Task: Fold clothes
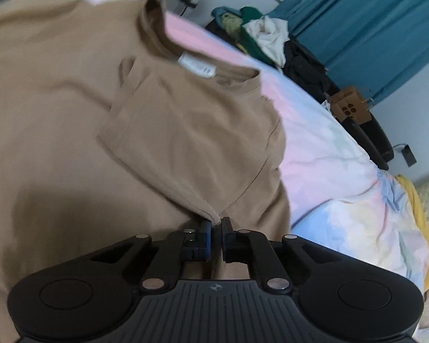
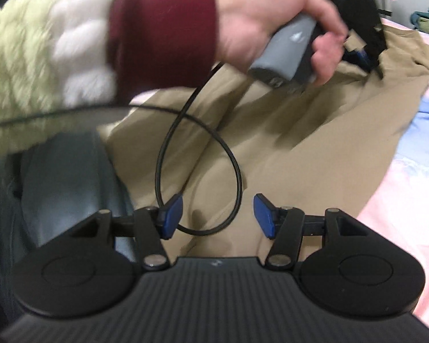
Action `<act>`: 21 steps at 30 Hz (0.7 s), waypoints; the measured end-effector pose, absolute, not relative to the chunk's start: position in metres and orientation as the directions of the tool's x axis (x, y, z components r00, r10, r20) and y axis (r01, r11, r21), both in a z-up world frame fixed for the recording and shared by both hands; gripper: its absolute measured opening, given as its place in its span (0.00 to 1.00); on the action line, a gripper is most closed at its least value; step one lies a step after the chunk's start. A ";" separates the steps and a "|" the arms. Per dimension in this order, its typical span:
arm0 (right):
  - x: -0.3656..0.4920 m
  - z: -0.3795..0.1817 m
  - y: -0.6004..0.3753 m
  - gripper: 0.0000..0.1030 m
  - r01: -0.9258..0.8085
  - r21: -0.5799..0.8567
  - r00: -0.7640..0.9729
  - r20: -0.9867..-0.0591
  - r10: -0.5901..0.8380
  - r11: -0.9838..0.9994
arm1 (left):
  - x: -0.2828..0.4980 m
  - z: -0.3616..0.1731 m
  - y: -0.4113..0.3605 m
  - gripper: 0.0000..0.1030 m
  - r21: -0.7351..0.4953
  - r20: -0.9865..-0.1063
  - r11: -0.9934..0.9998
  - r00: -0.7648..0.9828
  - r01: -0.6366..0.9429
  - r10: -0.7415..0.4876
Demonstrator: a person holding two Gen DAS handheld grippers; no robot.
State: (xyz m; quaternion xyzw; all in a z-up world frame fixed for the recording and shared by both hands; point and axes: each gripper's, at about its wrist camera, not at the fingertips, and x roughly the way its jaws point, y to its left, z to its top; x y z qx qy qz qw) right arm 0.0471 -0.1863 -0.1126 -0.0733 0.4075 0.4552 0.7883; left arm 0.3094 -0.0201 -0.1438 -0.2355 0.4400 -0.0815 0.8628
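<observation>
A tan T-shirt (image 1: pixel 57 100) lies spread on a pastel bedsheet (image 1: pixel 329 154), collar and white label toward the far side. One sleeve (image 1: pixel 186 143) is folded over onto the body. My left gripper (image 1: pixel 216 223) is shut on the hem of that sleeve. In the right wrist view the same shirt (image 2: pixel 314 148) fills the middle. My right gripper (image 2: pixel 218 214) is open and empty just above it, with a black cable (image 2: pixel 203 154) looping between its fingers. The person's left hand (image 2: pixel 271 28) holds the left gripper's handle (image 2: pixel 286 54) at the top.
A pile of clothes (image 1: pixel 260 37) and a cardboard box (image 1: pixel 350 105) sit beyond the bed's far edge, before a blue curtain (image 1: pixel 371 28). A yellow cloth (image 1: pixel 420 214) lies at the bed's right edge. A dark grey cushion (image 2: pixel 57 188) is left of the shirt.
</observation>
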 end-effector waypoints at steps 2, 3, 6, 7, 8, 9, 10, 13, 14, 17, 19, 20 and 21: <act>0.043 -0.113 -0.182 0.56 -0.795 0.263 0.224 -0.709 0.669 0.546 | 0.312 -0.131 -0.022 0.06 -0.426 -0.737 0.903 0.601 -0.058 -0.310; 0.040 -0.114 -0.179 0.56 -0.806 0.261 0.207 -0.717 0.666 0.531 | 0.312 -0.125 -0.022 0.06 -0.398 -0.742 0.916 0.607 -0.057 -0.285; 0.030 -0.117 -0.168 0.56 -0.838 0.251 0.154 -0.742 0.652 0.484 | 0.316 -0.115 -0.025 0.06 -0.292 -0.756 0.955 0.625 -0.056 -0.194; 0.028 -0.119 -0.163 0.56 -0.847 0.243 0.141 -0.755 0.640 0.473 | 0.317 -0.116 -0.026 0.06 -0.262 -0.763 0.963 0.624 -0.059 -0.169; 0.026 -0.120 -0.161 0.56 -0.852 0.238 0.136 -0.760 0.635 0.467 | 0.320 -0.121 -0.025 0.06 -0.243 -0.774 0.968 0.614 -0.065 -0.153; 0.025 -0.120 -0.160 0.56 -0.852 0.239 0.135 -0.760 0.636 0.467 | 0.323 -0.128 -0.023 0.06 -0.235 -0.785 0.969 0.602 -0.071 -0.146; 0.026 -0.119 -0.161 0.55 -0.847 0.244 0.139 -0.755 0.640 0.472 | 0.325 -0.133 -0.021 0.07 -0.242 -0.788 0.968 0.597 -0.071 -0.153; 0.032 -0.116 -0.167 0.56 -0.837 0.260 0.149 -0.737 0.659 0.481 | 0.317 -0.136 -0.014 0.09 -0.266 -0.762 0.963 0.621 -0.040 -0.185; 0.038 -0.115 -0.171 0.56 -0.837 0.265 0.152 -0.728 0.668 0.479 | 0.311 -0.132 -0.010 0.11 -0.275 -0.753 0.961 0.628 -0.031 -0.195; 0.037 -0.109 -0.175 0.56 -0.835 0.271 0.165 -0.707 0.688 0.478 | 0.295 -0.120 0.001 0.18 -0.300 -0.726 0.954 0.649 -0.002 -0.227; 0.037 -0.107 -0.177 0.57 -0.832 0.271 0.176 -0.700 0.692 0.485 | 0.279 -0.107 0.014 0.24 -0.309 -0.703 0.951 0.669 0.016 -0.240; 0.037 -0.106 -0.178 0.57 -0.831 0.269 0.179 -0.700 0.692 0.487 | 0.270 -0.098 0.021 0.26 -0.303 -0.693 0.953 0.681 0.022 -0.236; 0.036 -0.105 -0.178 0.57 -0.832 0.267 0.180 -0.698 0.693 0.486 | 0.261 -0.090 0.028 0.31 -0.296 -0.682 0.955 0.694 0.027 -0.231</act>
